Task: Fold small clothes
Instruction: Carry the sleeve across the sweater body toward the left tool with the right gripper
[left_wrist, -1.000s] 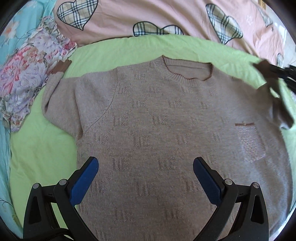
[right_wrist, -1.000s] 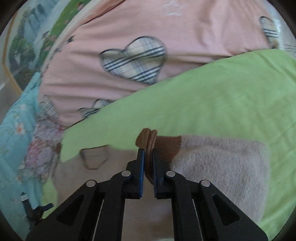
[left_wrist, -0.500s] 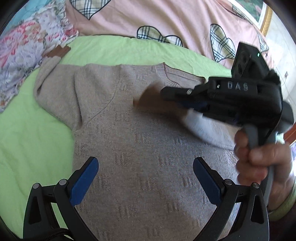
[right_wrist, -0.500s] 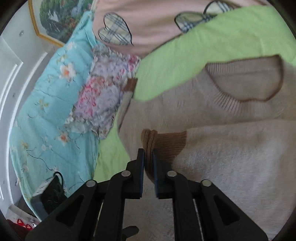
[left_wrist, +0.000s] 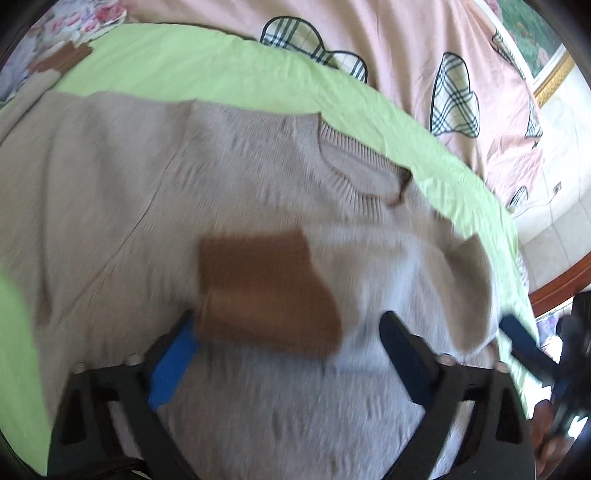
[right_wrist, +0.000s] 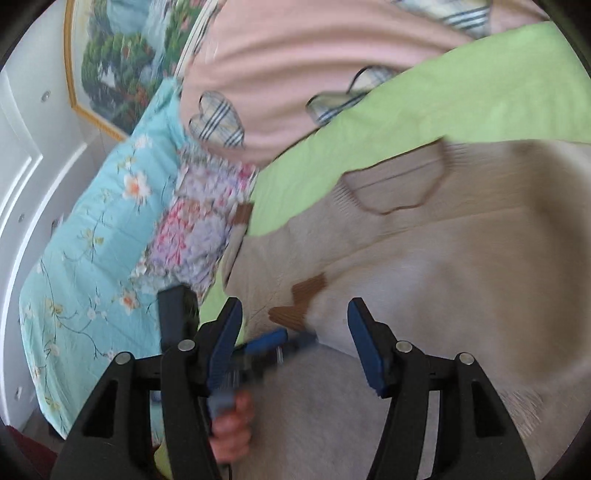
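Left wrist view: the left gripper (left_wrist: 291, 354) has its fingers (left_wrist: 170, 365) spread wide, grasping nothing, low over the sweater (left_wrist: 147, 192). A brown cuff (left_wrist: 266, 288) of the folded-in sleeve lies on the sweater's chest just past them. In the right wrist view the right gripper (right_wrist: 295, 347) is likewise released, fingers (right_wrist: 364, 350) apart above the sweater (right_wrist: 443, 280). The sweater lies flat on a green sheet (left_wrist: 221, 66), with a pink quilt (left_wrist: 406, 48) beyond and a floral cloth (right_wrist: 195, 221) beside it.

A home bedroom: a bed (right_wrist: 480, 85) with floral bedding (right_wrist: 92, 240), and a framed landscape painting (right_wrist: 122, 55) at 11 o'clock.
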